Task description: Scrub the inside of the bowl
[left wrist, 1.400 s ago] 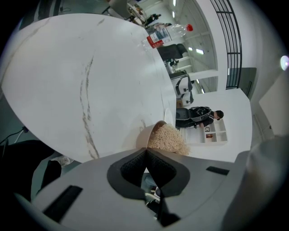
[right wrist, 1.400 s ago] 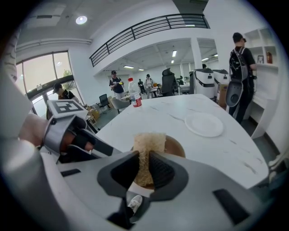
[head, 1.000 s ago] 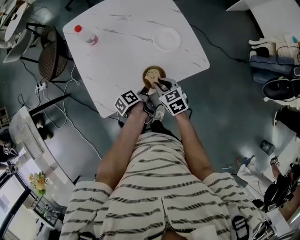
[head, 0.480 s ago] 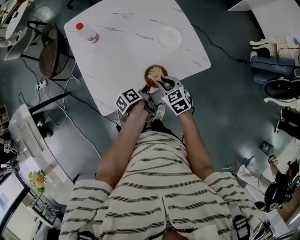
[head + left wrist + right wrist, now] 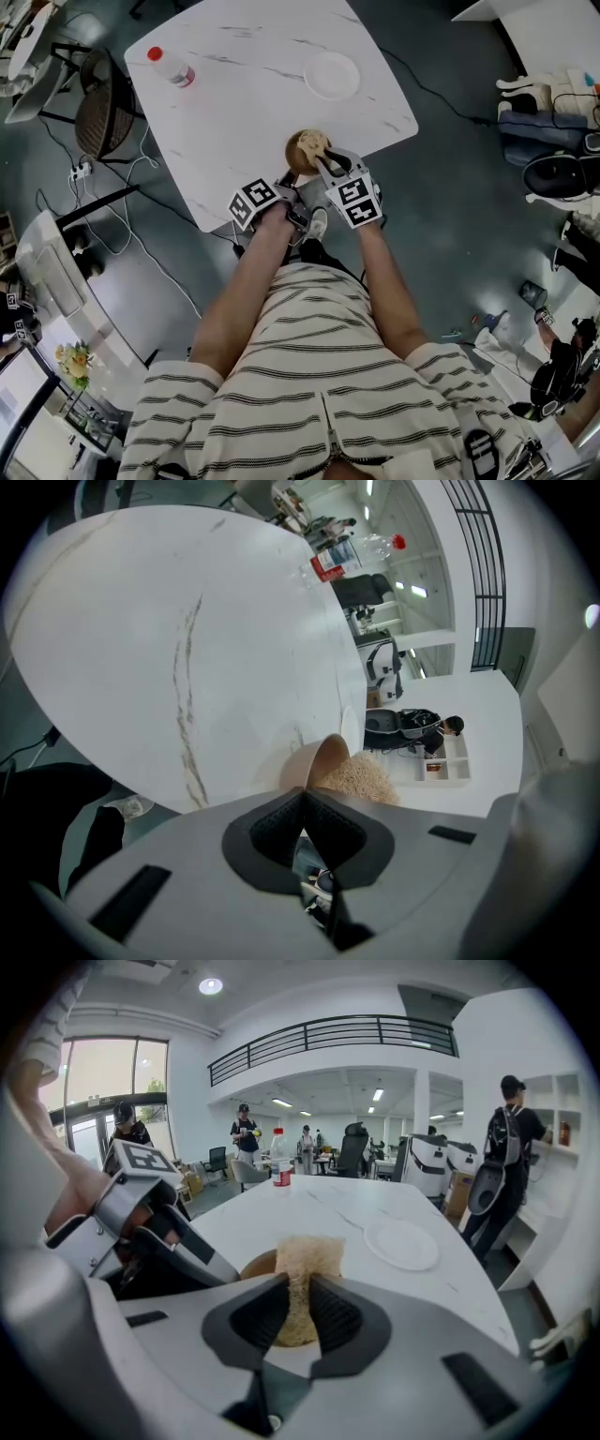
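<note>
A brown bowl (image 5: pixel 302 150) sits tilted near the front edge of the white marble table (image 5: pixel 244 103). My left gripper (image 5: pixel 291 181) is shut on the bowl's near rim; in the left gripper view the bowl (image 5: pixel 317 760) leans just past the pinched jaws (image 5: pixel 302 797). A beige sponge (image 5: pixel 304 1265) stands in the bowl (image 5: pixel 255 1265), and my right gripper (image 5: pixel 300 1309) is shut on it. In the head view the right gripper (image 5: pixel 322 165) reaches into the bowl from the right, holding the sponge (image 5: pixel 313 143).
A white plate (image 5: pixel 332 76) lies farther back on the table and a red-capped water bottle (image 5: pixel 172 68) lies at the far left corner. Chairs and cables are on the floor to the left. People stand in the room beyond the table.
The right gripper with the sponge has shifted slightly right and farther into the bowl. The bowl now looks tipped a little more. The left gripper keeps its hold.
</note>
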{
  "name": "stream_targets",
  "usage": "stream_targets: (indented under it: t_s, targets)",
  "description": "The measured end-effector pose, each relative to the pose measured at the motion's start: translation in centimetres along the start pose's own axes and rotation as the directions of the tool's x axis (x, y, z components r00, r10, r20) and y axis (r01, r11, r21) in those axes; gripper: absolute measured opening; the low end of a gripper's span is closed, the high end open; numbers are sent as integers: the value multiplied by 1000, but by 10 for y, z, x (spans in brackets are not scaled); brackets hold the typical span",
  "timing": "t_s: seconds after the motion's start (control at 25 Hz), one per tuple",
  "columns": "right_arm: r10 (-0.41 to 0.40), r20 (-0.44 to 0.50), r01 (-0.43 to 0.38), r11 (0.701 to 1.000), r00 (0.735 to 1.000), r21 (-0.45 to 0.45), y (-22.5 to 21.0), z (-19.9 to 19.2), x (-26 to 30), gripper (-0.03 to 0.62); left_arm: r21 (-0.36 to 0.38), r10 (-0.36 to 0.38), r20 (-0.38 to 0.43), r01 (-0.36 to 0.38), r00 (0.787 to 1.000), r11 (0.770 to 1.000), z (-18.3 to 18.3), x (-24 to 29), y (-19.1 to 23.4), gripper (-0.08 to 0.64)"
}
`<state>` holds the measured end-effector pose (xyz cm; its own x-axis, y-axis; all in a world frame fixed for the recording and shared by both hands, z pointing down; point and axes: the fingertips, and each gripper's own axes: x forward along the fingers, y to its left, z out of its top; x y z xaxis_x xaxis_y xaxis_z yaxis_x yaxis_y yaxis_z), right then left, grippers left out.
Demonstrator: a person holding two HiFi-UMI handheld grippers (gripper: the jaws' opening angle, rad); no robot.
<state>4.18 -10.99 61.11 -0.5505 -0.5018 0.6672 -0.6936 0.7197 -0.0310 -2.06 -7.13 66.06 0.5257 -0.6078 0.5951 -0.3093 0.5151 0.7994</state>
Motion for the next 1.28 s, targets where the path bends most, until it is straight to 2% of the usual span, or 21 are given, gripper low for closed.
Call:
stream_targets:
  t_s: [0.16, 0.36, 0.56, 0.84, 0.96, 1.28]
  targets:
    - [-20, 29, 19, 999, 999, 29, -4, 1, 2, 74, -1, 1, -2, -1, 1000, 1000, -1, -1, 1, 8]
    - [-39, 76, 29, 991, 996, 133, -12, 5, 6, 74, 3, -3, -5, 3, 1000, 1000, 0, -1, 1, 8]
    - [-47, 120, 12, 961, 992, 276, -15, 8, 7, 73, 8, -1, -6, 2, 1000, 1000, 0, -3, 3, 8]
    - [-55, 144, -2, 930, 988, 367, -14, 12, 15, 72, 14, -4, -10, 4, 1000, 1000, -2, -1, 3, 8]
    - [-52, 153, -12, 921, 987, 389, -12, 15, 18, 72, 15, -4, -10, 4, 1000, 1000, -1, -3, 3, 6]
    - [-28, 154, -34, 922, 988, 387, 0, 20, 26, 72, 31, 0, -17, 1, 1000, 1000, 0, -3, 3, 7]
